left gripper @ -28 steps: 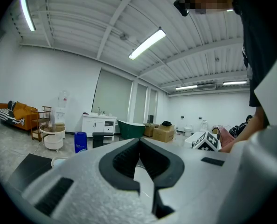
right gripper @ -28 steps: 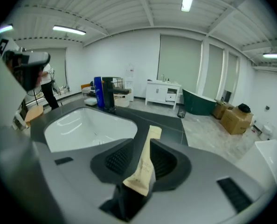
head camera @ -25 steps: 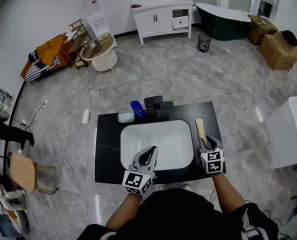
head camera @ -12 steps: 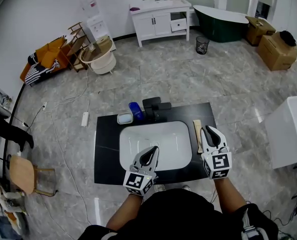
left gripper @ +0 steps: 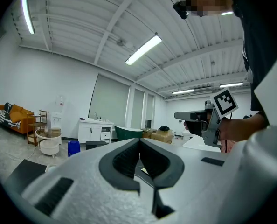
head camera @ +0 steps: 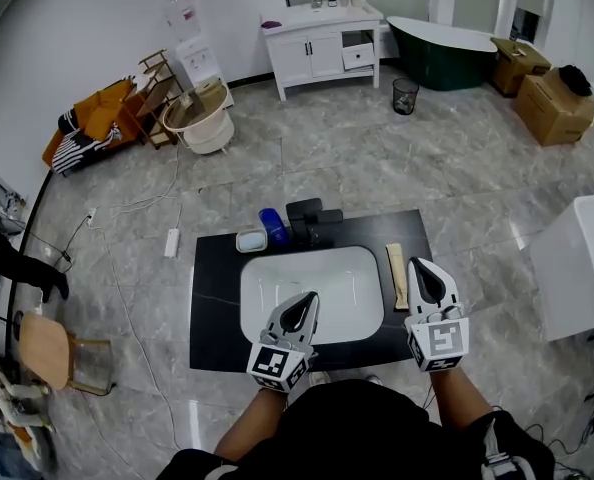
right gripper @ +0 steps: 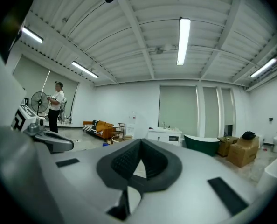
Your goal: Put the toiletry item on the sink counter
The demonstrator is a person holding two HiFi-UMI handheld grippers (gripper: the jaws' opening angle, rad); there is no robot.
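Note:
A long beige toiletry item (head camera: 395, 272) lies on the black sink counter (head camera: 213, 298), right of the white basin (head camera: 313, 290). My right gripper (head camera: 423, 265) hovers just right of the item, not touching it, with its jaws shut and nothing between them. In the right gripper view the right gripper (right gripper: 141, 146) points level across the room with its jaws together. My left gripper (head camera: 305, 299) hangs over the basin's front edge, also shut and holding nothing. In the left gripper view the left gripper (left gripper: 139, 143) shows its pads pressed together.
A blue bottle (head camera: 273, 221), a small dish (head camera: 252, 236) and a black faucet (head camera: 312, 218) stand at the counter's back edge. A white cabinet (head camera: 580, 264) stands at the right. Far off are a white vanity (head camera: 322, 34), a green bathtub (head camera: 444, 40) and cardboard boxes (head camera: 549, 103).
The right gripper was open at the beige item's near end; it has let go, lifted, drawn back and shut. The item stays on the counter. The left gripper has not moved.

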